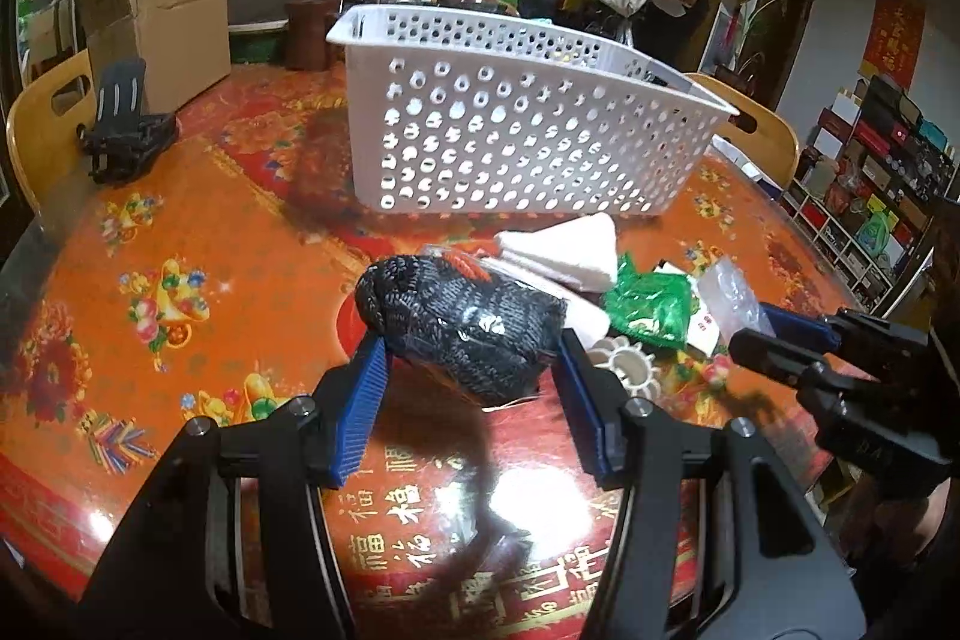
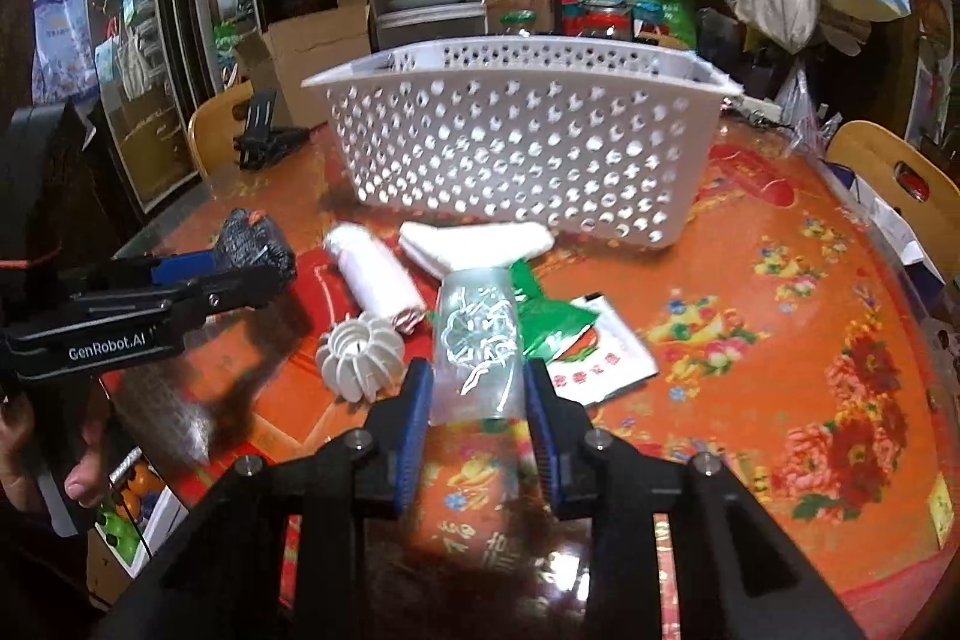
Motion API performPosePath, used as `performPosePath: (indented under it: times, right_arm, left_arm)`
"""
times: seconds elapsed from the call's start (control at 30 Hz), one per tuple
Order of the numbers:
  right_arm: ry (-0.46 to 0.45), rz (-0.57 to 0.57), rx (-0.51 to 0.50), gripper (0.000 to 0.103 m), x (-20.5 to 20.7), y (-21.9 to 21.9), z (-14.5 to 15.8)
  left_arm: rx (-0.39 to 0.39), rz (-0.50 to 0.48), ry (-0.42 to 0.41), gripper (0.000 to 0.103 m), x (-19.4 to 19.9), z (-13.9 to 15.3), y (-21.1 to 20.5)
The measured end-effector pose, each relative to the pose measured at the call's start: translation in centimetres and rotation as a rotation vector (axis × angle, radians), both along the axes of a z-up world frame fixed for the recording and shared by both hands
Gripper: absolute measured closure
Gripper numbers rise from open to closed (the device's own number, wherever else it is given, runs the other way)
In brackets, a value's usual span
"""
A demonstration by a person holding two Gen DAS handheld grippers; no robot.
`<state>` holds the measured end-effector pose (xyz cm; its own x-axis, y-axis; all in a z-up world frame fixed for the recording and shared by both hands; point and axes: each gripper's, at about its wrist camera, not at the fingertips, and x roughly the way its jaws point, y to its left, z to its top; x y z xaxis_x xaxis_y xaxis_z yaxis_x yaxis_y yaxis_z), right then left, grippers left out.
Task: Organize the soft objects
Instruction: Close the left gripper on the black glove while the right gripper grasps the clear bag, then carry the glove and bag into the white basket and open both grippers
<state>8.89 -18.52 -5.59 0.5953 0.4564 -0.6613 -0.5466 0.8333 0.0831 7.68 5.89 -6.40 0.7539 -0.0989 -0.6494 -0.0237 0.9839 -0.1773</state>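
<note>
Left gripper [image 1: 471,376] clenched on dark knitted bundle in clear wrap [image 1: 459,319], above red floral table [image 1: 180,244]. Right gripper [image 2: 480,418] grasps clear plastic pouch [image 2: 477,346], before white perforated basket [image 2: 510,142].

"GenRobot.AI" on left hand-held gripper [image 2: 252,280]; 福 characters on tablecloth [image 1: 414,508].

A dark knitted bundle [image 1: 462,322] in clear wrap sits raised off the table, beside a white cloth roll [image 2: 375,274] and folded white cloth [image 2: 474,241] lying flat. A clear, crinkled plastic bag [image 2: 477,346] stands tilted — just before the white perforated basket [image 2: 516,148].
</note>
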Motion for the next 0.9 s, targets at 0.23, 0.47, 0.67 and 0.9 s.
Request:
performPosePath:
  times: [0.23, 0.47, 0.67, 0.9]
  right_arm:
    - [-0.028, -0.012, 0.043, 0.073, 1.0, -1.6, 2.7]
    - [-0.048, -0.008, 0.054, 0.073, 3.1, -2.2, 5.3]
    - [-0.08, 0.001, 0.049, 0.073, 4.9, -1.8, 8.2]
    - [-0.072, 0.017, 0.044, 0.073, 9.0, -0.6, 11.1]
  left_arm:
    - [0.019, -0.025, -0.045, 0.05, -0.1, 2.7, -0.9]
    - [0.048, -0.043, -0.094, 0.05, 1.0, 6.2, -1.6]
    - [0.062, -0.048, -0.129, 0.05, 3.1, 9.9, -1.4]
    - [0.07, -0.064, -0.11, 0.05, 8.7, 13.8, -0.9]
